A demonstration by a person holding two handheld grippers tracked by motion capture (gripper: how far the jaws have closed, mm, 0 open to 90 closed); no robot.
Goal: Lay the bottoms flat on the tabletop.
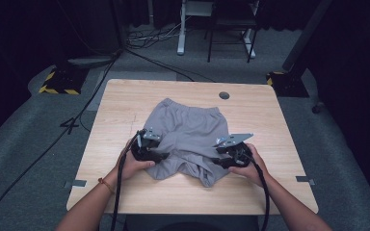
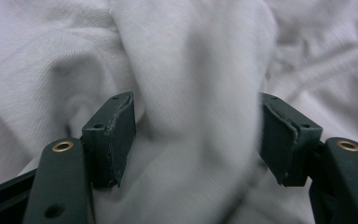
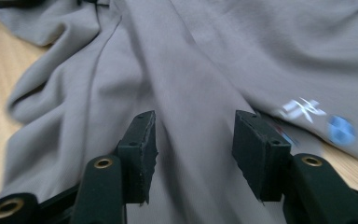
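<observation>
The grey soft-cloth shorts (image 1: 188,137) lie rumpled at the middle of the light wooden desk (image 1: 125,101), elastic waistband toward the far edge, leg hems bunched toward the near edge; a small white-and-blue print (image 3: 314,116) marks one leg; the left gripper (image 1: 156,155) and right gripper (image 1: 220,159) rest at the hems, jaws released, cloth loose between them.

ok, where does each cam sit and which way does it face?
High view: above the person's side, facing forward and down on the table; forearms, both hands show.
Left gripper view: on the left tongs, facing grey shorts; open jaws show.
Right gripper view: on the right tongs, same; open jaws show.
Shared: the shorts.
</observation>
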